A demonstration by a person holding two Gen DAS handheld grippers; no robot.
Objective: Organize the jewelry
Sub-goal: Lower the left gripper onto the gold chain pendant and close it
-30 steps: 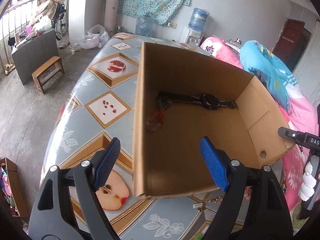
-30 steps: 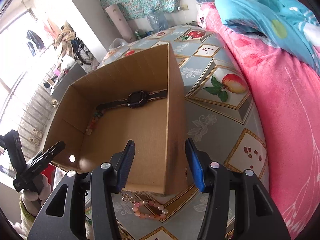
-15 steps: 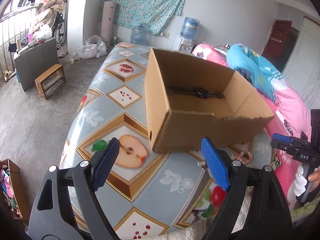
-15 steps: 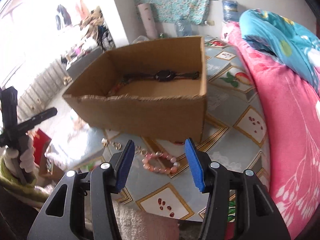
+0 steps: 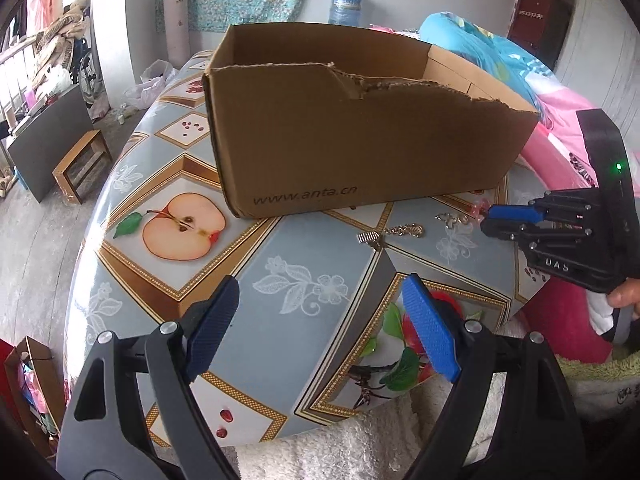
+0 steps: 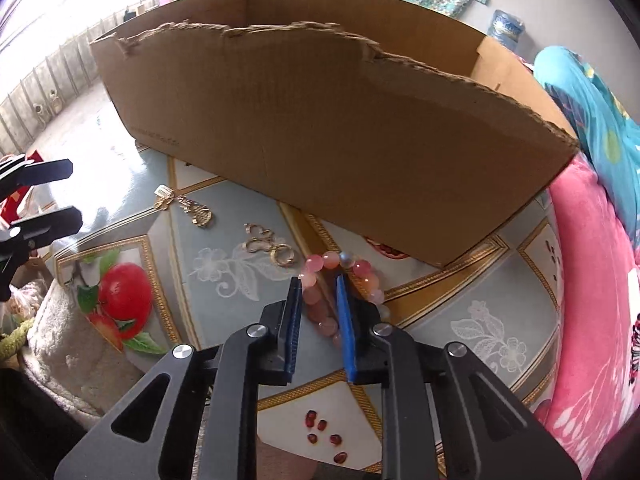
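A brown cardboard box (image 5: 360, 128) stands on the fruit-patterned table (image 5: 304, 288); its inside is hidden from both views. In front of it lie a pink bead bracelet (image 6: 320, 268), gold earrings (image 6: 264, 244) and a gold chain with a clasp (image 6: 188, 208); the chain also shows in the left wrist view (image 5: 394, 233). My right gripper (image 6: 318, 300) is low over the bracelet, its jaws narrowed around the near beads. It also shows in the left wrist view (image 5: 490, 220). My left gripper (image 5: 316, 316) is open and empty above the table's near edge.
A pink blanket (image 6: 592, 280) and a blue quilt (image 6: 600, 92) lie to the right of the table. A white towel (image 5: 360, 440) hangs over the near edge. A small wooden stool (image 5: 82, 164) stands on the floor to the left.
Both grippers have pulled back from over the box and dropped low in front of it. The right jaws have narrowed from wide open onto the pink bracelet.
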